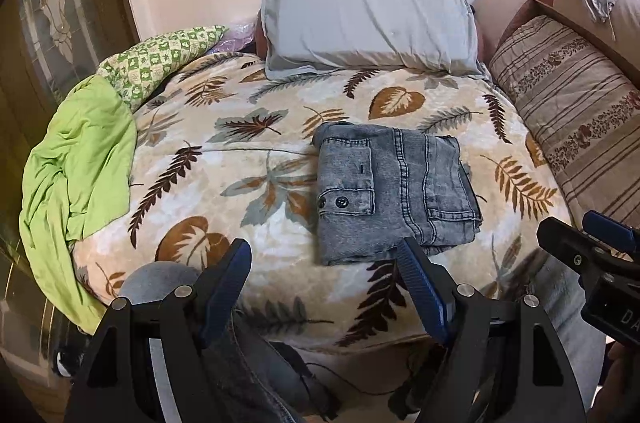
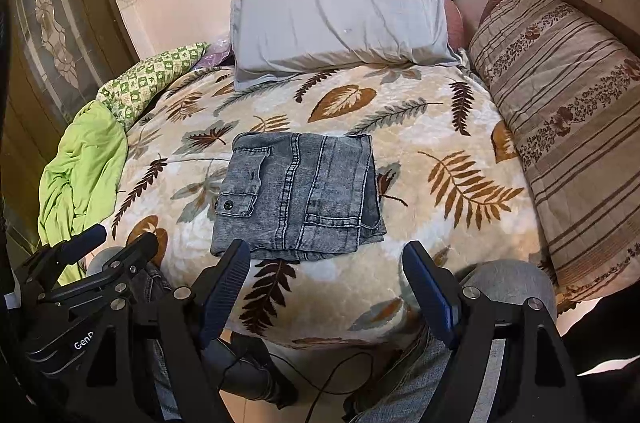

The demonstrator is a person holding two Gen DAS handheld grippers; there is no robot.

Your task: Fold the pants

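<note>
We see the pants, grey washed denim, folded into a compact rectangular bundle and lying flat on the bed, roughly mid-mattress, on a cream blanket w/ brown and grey leaf print. A buttoned pocket flap faces up on the bundle's left part, seams run front to back, and layered edges stack up along its right side.

Our left gripper hangs above the near edge of the bed w/ its jaws spread wide and nothing between them. Its right blue finger overlaps the bundle's near right corner in the left wrist view; whether it touches the denim we can't tell. Our right gripper is likewise wide open and empty, held just short of the bundle's near edge, apart from the fabric. Each gripper shows up at the side of the other's view, so the two sit close side by side.

Behind the pants a grey pillow leans vs. the wall. To the right a striped, flower-banded cushion lies along the bed's edge, beside brown and beige upholstery. At the left edge of the bed there's a bright green cloth, bunched up, and a green-and-white checked cloth behind it. Below the grippers we see the person's knees in grey jeans, plus a thin black cable on the floor.
</note>
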